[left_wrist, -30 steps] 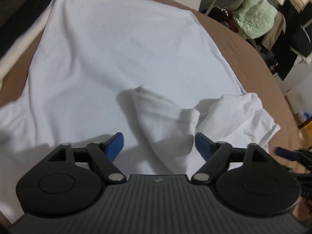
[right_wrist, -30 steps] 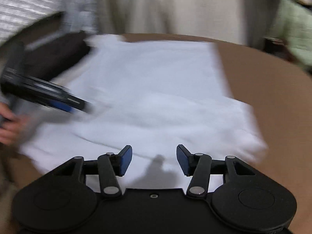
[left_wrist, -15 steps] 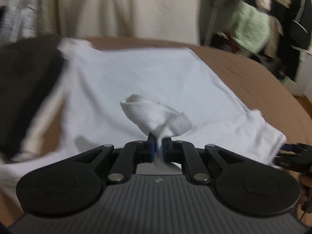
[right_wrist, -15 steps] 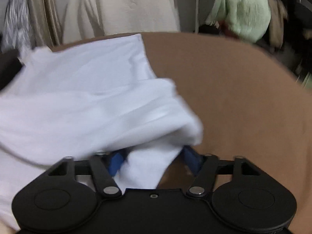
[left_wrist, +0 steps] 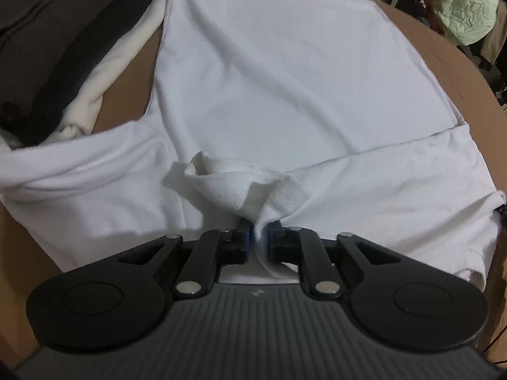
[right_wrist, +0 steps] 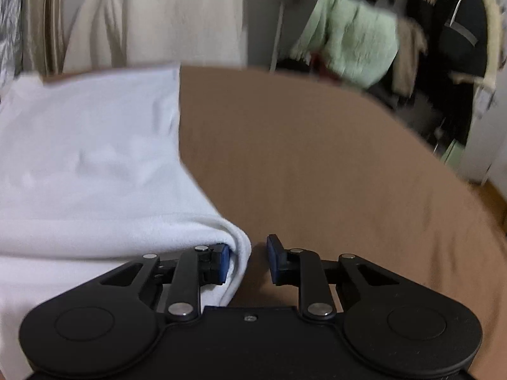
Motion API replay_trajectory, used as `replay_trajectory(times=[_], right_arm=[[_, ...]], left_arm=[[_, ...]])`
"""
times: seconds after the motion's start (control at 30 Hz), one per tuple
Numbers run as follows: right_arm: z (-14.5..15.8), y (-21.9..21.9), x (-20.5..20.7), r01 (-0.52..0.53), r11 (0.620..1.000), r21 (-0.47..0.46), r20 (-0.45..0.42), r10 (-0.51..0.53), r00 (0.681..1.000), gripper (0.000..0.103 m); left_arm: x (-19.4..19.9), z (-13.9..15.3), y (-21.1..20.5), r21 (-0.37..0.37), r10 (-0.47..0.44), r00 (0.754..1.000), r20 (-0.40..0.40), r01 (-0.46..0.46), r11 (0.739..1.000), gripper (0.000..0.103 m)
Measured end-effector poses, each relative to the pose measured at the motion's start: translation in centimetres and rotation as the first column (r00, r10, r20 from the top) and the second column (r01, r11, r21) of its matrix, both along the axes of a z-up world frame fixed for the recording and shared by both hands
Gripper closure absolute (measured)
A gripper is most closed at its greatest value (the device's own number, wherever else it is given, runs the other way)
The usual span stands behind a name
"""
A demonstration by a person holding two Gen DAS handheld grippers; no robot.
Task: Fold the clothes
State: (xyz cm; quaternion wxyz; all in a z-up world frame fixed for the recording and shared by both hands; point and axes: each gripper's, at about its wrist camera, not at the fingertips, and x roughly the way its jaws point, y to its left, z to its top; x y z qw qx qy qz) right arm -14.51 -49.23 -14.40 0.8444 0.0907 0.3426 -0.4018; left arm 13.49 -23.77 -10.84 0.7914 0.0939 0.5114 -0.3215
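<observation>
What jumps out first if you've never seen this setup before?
A big white T-shirt spread across a brown table. The left gripper pinches a bunched fold of it at the near edge, having just closed there. Dark clothes are heaped at the far left.

We see the brown surface [right_wrist: 332, 171] lying bare and wide along its right edge, room enough for a tool to pass beside the white T-shirt [left_wrist: 285, 72]. At the far left corner a pile of dark clothes [left_wrist: 57, 41] sits on a cream garment [left_wrist: 104, 72] and blocks that side, with only a narrow brown gap between it and the shirt. Beyond the far right edge, hanging clothes, among them a pale green quilted jacket [right_wrist: 355, 44], crowd the way.
</observation>
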Motion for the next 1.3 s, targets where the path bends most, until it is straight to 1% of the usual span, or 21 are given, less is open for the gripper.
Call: replay_trajectory(times=[0.1, 0.17, 0.2, 0.3, 0.33, 0.4, 0.47, 0.57, 0.63, 0.7, 0.8, 0.83, 0.87, 0.9, 0.93, 0.97, 1.03, 1.07, 1.1, 1.17, 1.3], right_arm=[[0.4, -0.4, -0.7, -0.007, 0.999, 0.042, -0.012, 0.007, 1.000, 0.068], [1.3, -0.6, -1.7, 0.001, 0.998, 0.069, -0.017, 0.000, 1.000, 0.055], [1.6, -0.7, -2.2, 0.009, 0.997, 0.082, -0.022, -0.007, 1.000, 0.054], [2.3, 0.0, -3.7, 0.025, 0.997, 0.074, -0.091, -0.019, 0.996, 0.054], [2.6, 0.3, -3.9, 0.028, 0.998, 0.063, -0.096, -0.021, 0.995, 0.054], [3.9, 0.9, -3.9, 0.023, 0.999, 0.025, -0.078, -0.021, 0.997, 0.054], [5.5, 1.1, -3.2, -0.031, 1.000, 0.005, -0.008, 0.031, 0.999, 0.051], [7.4, 0.7, -0.5, -0.141, 0.990, 0.013, 0.107, 0.139, 0.984, 0.043], [7.7, -0.2, 2.3, -0.238, 0.970, 0.044, 0.146, 0.229, 0.962, 0.034], [6.9, -1.3, 5.3, -0.308, 0.949, 0.065, 0.139, 0.297, 0.945, 0.026], [3.9, -3.6, 9.6, -0.314, 0.945, 0.088, 0.059, 0.309, 0.949, 0.026], [2.7, -4.0, 10.8, -0.306, 0.950, 0.060, 0.010, 0.306, 0.952, 0.027], [1.5, -4.3, 11.7, -0.308, 0.951, 0.024, -0.039, 0.308, 0.951, 0.037], [0.6, -4.2, 12.2, -0.338, 0.941, -0.026, -0.076, 0.335, 0.939, 0.053], [0.1, -3.9, 12.2, -0.369, 0.928, -0.048, -0.089, 0.364, 0.927, 0.092], [-0.3, -3.7, 12.2, -0.384, 0.921, -0.071, -0.100, 0.377, 0.921, 0.094], [0.1, -4.5, 11.6, -0.314, 0.940, -0.131, -0.099, 0.303, 0.948, 0.103], [0.3, -5.0, 11.3, -0.279, 0.948, -0.152, -0.099, 0.267, 0.959, 0.103], [0.2, -6.4, 10.8, -0.245, 0.960, -0.135, -0.101, 0.232, 0.967, 0.103], [0.3, -8.8, 9.8, -0.152, 0.988, -0.016, -0.057, 0.151, 0.987, 0.103], [3.2, -6.5, 8.8, -0.196, 0.979, 0.060, 0.073, 0.191, 0.979, 0.091]], left_arm=[[-0.4, -0.3, 0.9, 0.041, 0.028, 0.999, 0.026, -0.029, 0.999, 0.072], [-0.5, 0.5, 1.9, 0.077, 0.063, 0.993, 0.102, -0.071, 0.994, 0.067], [-0.6, 1.0, 2.5, 0.085, 0.084, 0.987, 0.139, -0.096, 0.992, 0.061], [-0.4, 2.5, 4.9, 0.072, 0.142, 0.964, 0.226, -0.162, 0.984, 0.059], [0.0, 2.8, 5.7, 0.040, 0.164, 0.963, 0.213, -0.176, 0.984, 0.059], [1.3, 3.0, 7.6, -0.072, 0.223, 0.970, 0.102, -0.216, 0.974, 0.058], [2.2, 2.8, 8.7, -0.136, 0.267, 0.963, 0.026, -0.261, 0.956, 0.058], [2.4, 2.2, 8.1, -0.120, 0.244, 0.970, 0.019, -0.240, 0.963, 0.056], [2.4, 1.4, 7.0, -0.105, 0.189, 0.982, -0.004, -0.189, 0.976, 0.046], [2.2, 0.5, 5.8, -0.076, 0.138, 0.990, -0.027, -0.139, 0.987, 0.044], [1.5, -0.6, 4.0, 0.009, 0.081, 0.997, 0.000, -0.081, 0.997, 0.044], [1.2, -0.7, 3.5, 0.051, 0.064, 0.997, 0.031, -0.066, 0.997, 0.044], [0.9, -0.8, 3.2, 0.091, 0.051, 0.997, 0.060, -0.057, 0.994, 0.043], [0.7, -0.4, 3.5, 0.120, 0.053, 0.995, 0.088, -0.064, 0.991, 0.038], [0.6, -0.1, 3.8, 0.150, 0.054, 0.992, 0.115, -0.071, 0.986, 0.037], [0.5, 0.3, 4.2, 0.170, 0.059, 0.988, 0.141, -0.083, 0.982, 0.036], [0.7, 1.1, 5.5, 0.151, 0.091, 0.981, 0.173, -0.117, 0.982, 0.036], [1.0, 0.9, 5.9, 0.160, 0.096, 0.980, 0.175, -0.125, 0.979, 0.036], [1.3, 0.6, 6.3, 0.173, 0.103, 0.979, 0.173, -0.133, 0.976, 0.036], [2.8, -0.7, 7.0, 0.188, 0.143, 0.980, 0.138, -0.168, 0.968, 0.037], [4.7, 1.2, 10.0, 0.003, 0.276, 0.958, 0.083, -0.277, 0.961, 0.037]])
